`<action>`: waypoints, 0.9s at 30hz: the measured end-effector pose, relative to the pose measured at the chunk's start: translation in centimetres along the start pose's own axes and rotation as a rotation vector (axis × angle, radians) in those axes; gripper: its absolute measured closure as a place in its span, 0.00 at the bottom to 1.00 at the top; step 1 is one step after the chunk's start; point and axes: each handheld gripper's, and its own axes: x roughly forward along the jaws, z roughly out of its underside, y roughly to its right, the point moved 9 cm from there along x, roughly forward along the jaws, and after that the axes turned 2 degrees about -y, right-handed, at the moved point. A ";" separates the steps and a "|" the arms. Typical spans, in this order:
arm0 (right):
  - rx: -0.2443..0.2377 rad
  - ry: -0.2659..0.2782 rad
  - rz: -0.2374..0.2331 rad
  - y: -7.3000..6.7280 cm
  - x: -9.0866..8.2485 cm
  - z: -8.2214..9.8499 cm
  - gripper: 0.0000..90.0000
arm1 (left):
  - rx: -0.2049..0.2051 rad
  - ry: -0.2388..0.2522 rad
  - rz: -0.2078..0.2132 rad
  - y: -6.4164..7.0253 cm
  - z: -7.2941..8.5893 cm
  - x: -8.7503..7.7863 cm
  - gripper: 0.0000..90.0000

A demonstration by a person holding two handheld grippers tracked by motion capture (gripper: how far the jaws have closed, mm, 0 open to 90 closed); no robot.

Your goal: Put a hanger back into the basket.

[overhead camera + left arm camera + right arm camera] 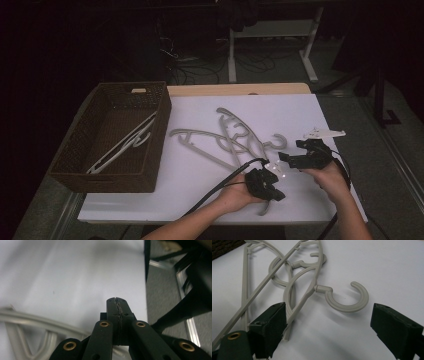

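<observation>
Grey plastic hangers [235, 137] are lying crossed in a pile on the white tabletop [200, 175], just beside a wicker basket [160, 125]. The right claw [328, 322] is gaping wide around one hanger's hook [348, 298]; the left claw [117, 301] is pinched closed, empty.

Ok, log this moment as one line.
left gripper shut, empty | right gripper open by hanger | basket holds one
</observation>
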 end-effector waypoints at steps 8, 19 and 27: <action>-0.002 -0.002 0.005 0.0 0.1 0.0 0.15 | -0.005 -0.085 -0.059 -0.8 2.4 -1.2 1.00; -0.005 -0.004 0.009 -0.1 0.2 0.0 0.14 | -0.059 -0.140 -0.147 -1.8 8.0 -6.5 1.00; -0.014 -0.012 0.008 -0.4 0.4 0.0 0.14 | -0.111 -0.159 -0.211 -2.4 12.0 -9.6 1.00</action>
